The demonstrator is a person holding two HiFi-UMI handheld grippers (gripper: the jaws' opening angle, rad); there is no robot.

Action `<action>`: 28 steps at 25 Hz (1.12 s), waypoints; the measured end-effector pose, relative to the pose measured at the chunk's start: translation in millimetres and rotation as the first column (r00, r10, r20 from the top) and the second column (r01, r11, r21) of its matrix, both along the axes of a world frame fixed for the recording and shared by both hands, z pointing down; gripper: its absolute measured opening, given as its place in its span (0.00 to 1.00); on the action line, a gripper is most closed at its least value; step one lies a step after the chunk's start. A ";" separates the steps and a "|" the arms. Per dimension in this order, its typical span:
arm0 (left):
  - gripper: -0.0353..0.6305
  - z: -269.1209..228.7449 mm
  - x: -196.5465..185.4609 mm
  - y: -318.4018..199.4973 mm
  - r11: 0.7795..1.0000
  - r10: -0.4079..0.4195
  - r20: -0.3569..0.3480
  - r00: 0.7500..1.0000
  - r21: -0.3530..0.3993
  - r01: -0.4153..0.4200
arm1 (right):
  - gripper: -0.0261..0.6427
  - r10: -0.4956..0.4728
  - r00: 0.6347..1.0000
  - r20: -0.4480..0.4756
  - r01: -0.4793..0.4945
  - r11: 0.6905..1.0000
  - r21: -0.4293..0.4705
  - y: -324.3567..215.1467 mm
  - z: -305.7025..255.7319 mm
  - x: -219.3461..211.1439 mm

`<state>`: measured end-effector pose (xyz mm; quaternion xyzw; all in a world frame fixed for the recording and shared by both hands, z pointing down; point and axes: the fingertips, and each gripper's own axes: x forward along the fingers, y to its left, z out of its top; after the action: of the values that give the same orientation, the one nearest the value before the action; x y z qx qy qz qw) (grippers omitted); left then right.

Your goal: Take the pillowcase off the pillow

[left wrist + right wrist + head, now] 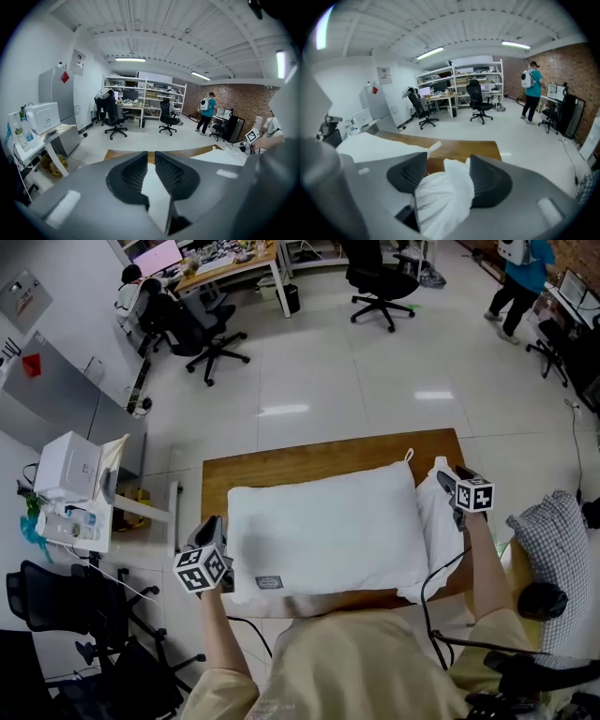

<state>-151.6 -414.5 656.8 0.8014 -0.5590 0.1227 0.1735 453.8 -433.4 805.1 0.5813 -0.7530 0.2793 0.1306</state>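
A white pillow lies across the wooden table, a small label near its front edge. The white pillowcase is bunched at the pillow's right end. My left gripper is at the pillow's left edge. In the left gripper view its jaws stand almost together, with a thin fold of white cloth pinched between them. My right gripper is at the far right corner. In the right gripper view its jaws stand wide apart, and a loose bunch of pillowcase lies between them.
A checked cushion lies right of the table. A printer stands on a side stand at the left. Office chairs and desks stand beyond on the tiled floor. A person stands at the far right. A black cable hangs by the table's front.
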 end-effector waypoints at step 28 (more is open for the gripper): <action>0.74 -115.9 12.4 92.3 0.805 0.056 -0.042 0.998 0.593 -0.020 | 0.82 0.061 0.992 -0.108 0.047 0.624 0.780 139.8 -273.0 -327.4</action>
<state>-139.2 -322.2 540.9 0.8298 -0.5481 -0.0769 -0.0714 126.5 -293.6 532.0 0.5997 -0.7875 -0.1111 -0.0890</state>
